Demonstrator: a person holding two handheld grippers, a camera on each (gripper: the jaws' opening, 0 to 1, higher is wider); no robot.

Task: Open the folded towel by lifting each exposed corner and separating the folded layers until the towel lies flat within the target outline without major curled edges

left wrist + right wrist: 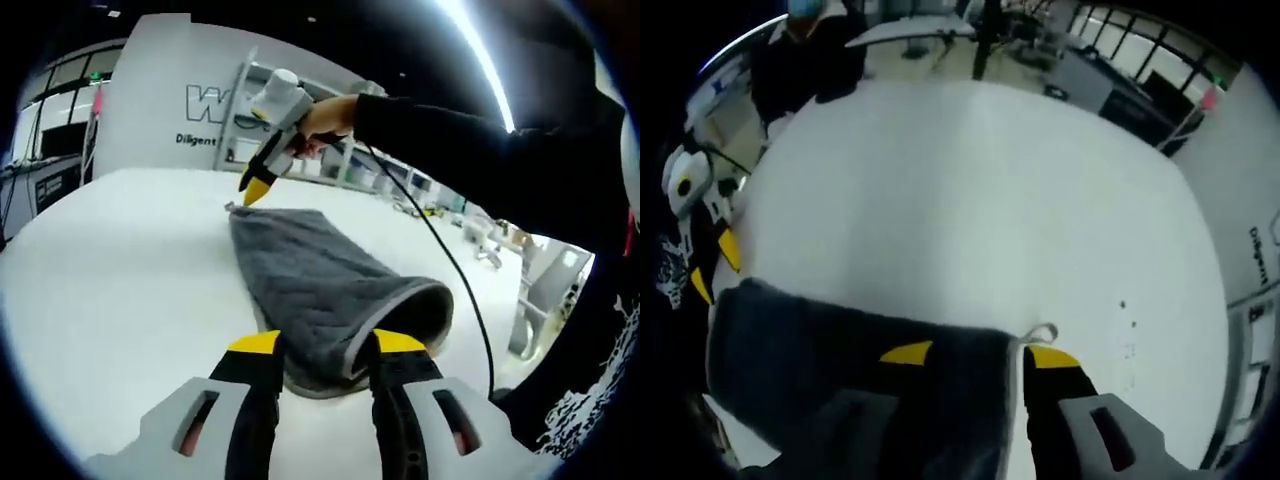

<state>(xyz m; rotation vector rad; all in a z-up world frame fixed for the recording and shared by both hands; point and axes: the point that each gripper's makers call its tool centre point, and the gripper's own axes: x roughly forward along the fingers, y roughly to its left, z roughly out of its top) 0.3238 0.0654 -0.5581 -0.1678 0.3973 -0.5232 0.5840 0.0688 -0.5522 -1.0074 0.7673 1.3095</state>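
A grey quilted towel (pixel 315 280) lies folded lengthwise on the white table (pixel 120 270). In the left gripper view its near end curls up at a pale hem, between the yellow tips of my left gripper (pixel 328 343), whose jaws stand wide apart. At the towel's far corner my right gripper (pixel 250 192) points down in a hand, just above the cloth. In the right gripper view the towel (pixel 830 350) covers the left jaw of my right gripper (pixel 979 355), and its corner loop (pixel 1040 331) lies between the spread tips. The left gripper (pixel 712 262) shows at the towel's other end.
A person's dark sleeve (pixel 480 150) and a black cable (pixel 455 270) cross the right side above the table. White table surface (pixel 970 200) spreads wide beyond the towel. Shelving and a white wall with lettering (pixel 200 110) stand behind the table.
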